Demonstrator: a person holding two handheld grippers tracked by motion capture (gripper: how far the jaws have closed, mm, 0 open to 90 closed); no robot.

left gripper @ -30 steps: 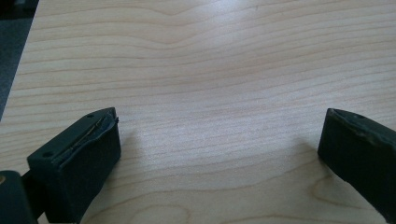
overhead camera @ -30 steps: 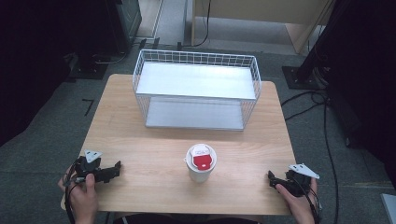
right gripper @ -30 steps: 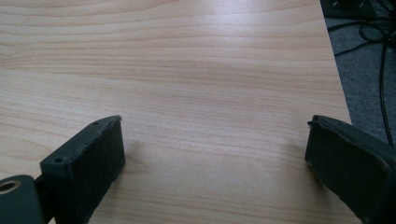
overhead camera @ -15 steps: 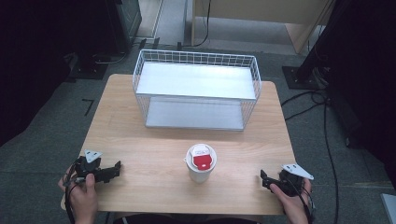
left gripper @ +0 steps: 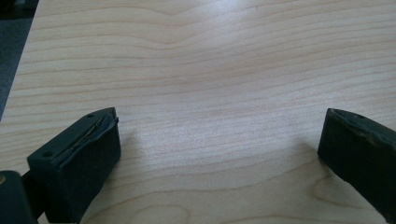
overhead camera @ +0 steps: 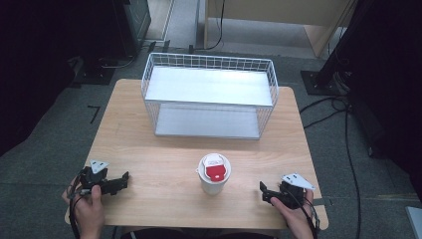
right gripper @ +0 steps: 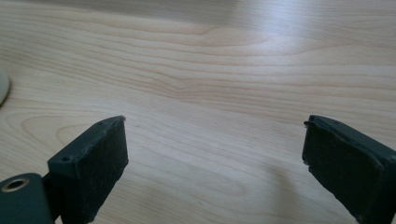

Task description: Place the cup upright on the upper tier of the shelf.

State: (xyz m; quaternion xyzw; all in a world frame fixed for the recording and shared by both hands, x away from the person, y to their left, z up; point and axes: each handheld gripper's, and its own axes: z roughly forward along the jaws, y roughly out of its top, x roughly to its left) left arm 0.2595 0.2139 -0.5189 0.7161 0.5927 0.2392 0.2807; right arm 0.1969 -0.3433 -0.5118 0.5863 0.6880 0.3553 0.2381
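A white cup with a red-and-white lid [overhead camera: 214, 172] stands upright near the front middle of the wooden table [overhead camera: 164, 159]. A white wire basket [overhead camera: 209, 97] sits at the back of the table. My left gripper [overhead camera: 122, 180] rests low at the front left, jaws wide apart over bare wood [left gripper: 219, 126]. My right gripper [overhead camera: 263, 191] is at the front right, a short way right of the cup, open with bare wood [right gripper: 215, 135] between its jaws. A pale edge of the cup's base [right gripper: 3, 86] shows at the left of the right gripper view.
Dark stands and cables [overhead camera: 328, 107] lie on the grey floor around the table. A wooden cabinet [overhead camera: 278, 15] stands behind. Bare tabletop stretches between the basket and the cup.
My right gripper has slid left along the front edge toward the cup. The left gripper, cup and basket have stayed put.
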